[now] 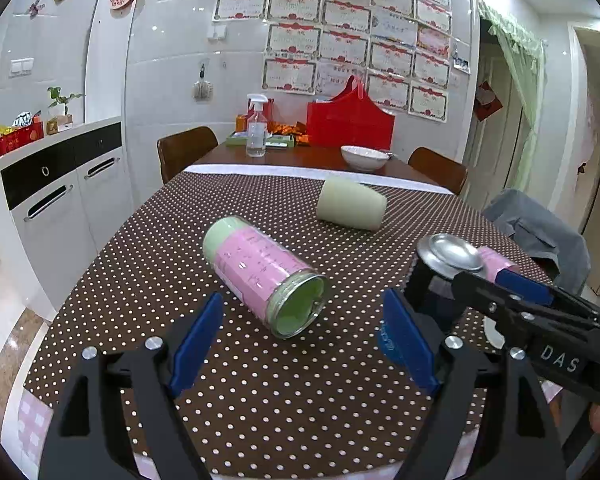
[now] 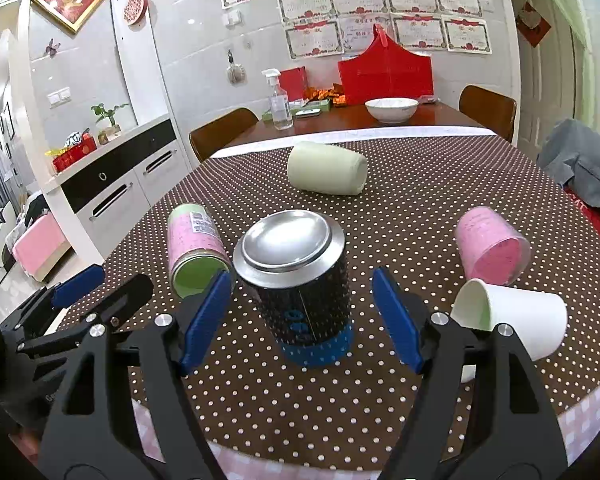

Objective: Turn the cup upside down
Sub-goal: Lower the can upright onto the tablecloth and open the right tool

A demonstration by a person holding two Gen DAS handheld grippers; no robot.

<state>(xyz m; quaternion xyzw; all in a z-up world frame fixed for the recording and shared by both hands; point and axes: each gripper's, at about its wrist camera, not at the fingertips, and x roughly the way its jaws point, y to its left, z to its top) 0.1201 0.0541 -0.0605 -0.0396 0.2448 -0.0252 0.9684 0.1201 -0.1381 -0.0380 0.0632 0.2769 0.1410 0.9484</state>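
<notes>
While both your left gripper (image 1: 300,344) and right gripper (image 2: 300,312) hang with jaws released, the dark tin cup (image 2: 300,280) stands base-up between the right jaws, left of the white paper cup (image 2: 516,316); probably stiff, light, slick, so grip mid-wall.

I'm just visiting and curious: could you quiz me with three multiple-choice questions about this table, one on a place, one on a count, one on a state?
1. What stands between the right gripper's fingers?
A. dark tin
B. bowl
C. spray bottle

2. How many containers lie on their sides on the dotted cloth?
A. one
B. two
C. four

3. The left gripper is:
A. open
B. shut on a cup
C. out of view

Answers: 1 A, the dark tin stands upright there, ungripped. 2 C, green-pink can, cream cup, pink cup, white cup. 3 A, its fingers are spread, holding nothing.
</notes>
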